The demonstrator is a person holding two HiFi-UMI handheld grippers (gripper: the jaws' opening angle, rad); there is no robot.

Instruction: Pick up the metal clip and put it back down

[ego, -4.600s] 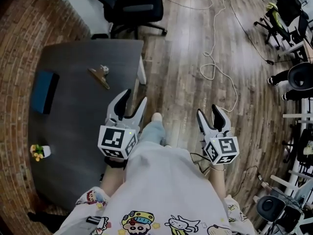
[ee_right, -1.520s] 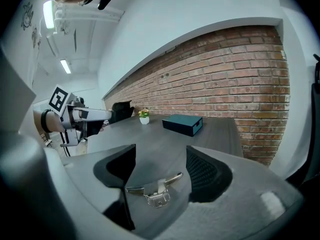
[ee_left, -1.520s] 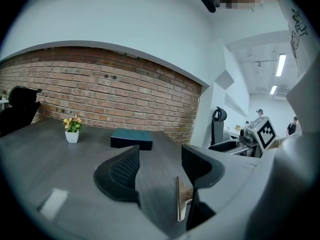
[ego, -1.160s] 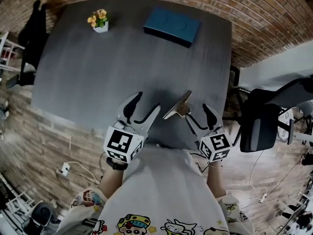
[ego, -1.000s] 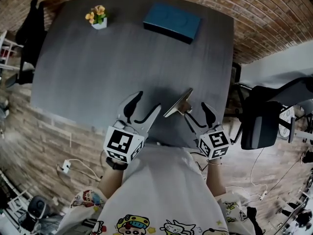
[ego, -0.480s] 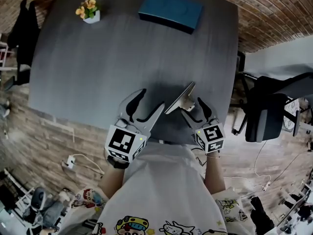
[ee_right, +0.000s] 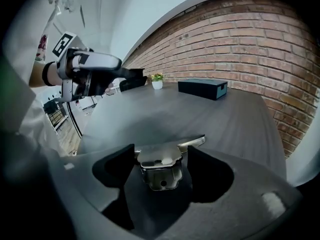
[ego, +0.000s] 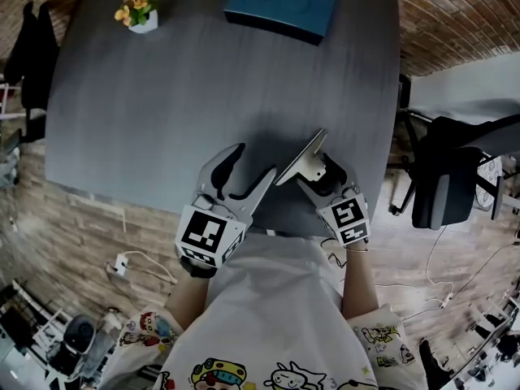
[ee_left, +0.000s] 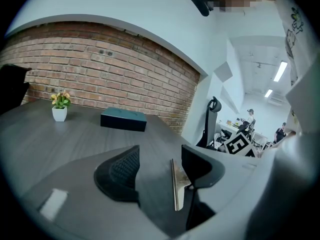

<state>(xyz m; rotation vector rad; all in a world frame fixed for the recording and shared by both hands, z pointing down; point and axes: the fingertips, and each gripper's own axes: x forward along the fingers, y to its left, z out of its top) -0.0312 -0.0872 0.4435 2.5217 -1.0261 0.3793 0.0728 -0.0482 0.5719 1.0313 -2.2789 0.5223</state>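
Observation:
The metal clip (ego: 302,154) lies on the dark grey table (ego: 162,120) near its front edge, one flat plate tilted up. My right gripper (ego: 323,171) is open and low over the table, one jaw on each side of the clip's handle end. In the right gripper view the clip (ee_right: 159,170) sits between the jaws of the right gripper (ee_right: 161,159), close to both, with a small gap showing. My left gripper (ego: 254,161) is open and empty just left of the clip. In the left gripper view the clip (ee_left: 176,184) shows edge-on beyond the left gripper (ee_left: 160,159).
A dark blue box (ego: 280,6) lies at the table's far side and a small flower pot (ego: 136,15) at the far left corner. A black office chair (ego: 443,181) stands right of the table. A brick wall runs behind it. A cable and plug (ego: 122,262) lie on the floor.
The right gripper has moved forward until its jaws stand around the clip. The left gripper has stayed open beside it. The head view has drifted a little.

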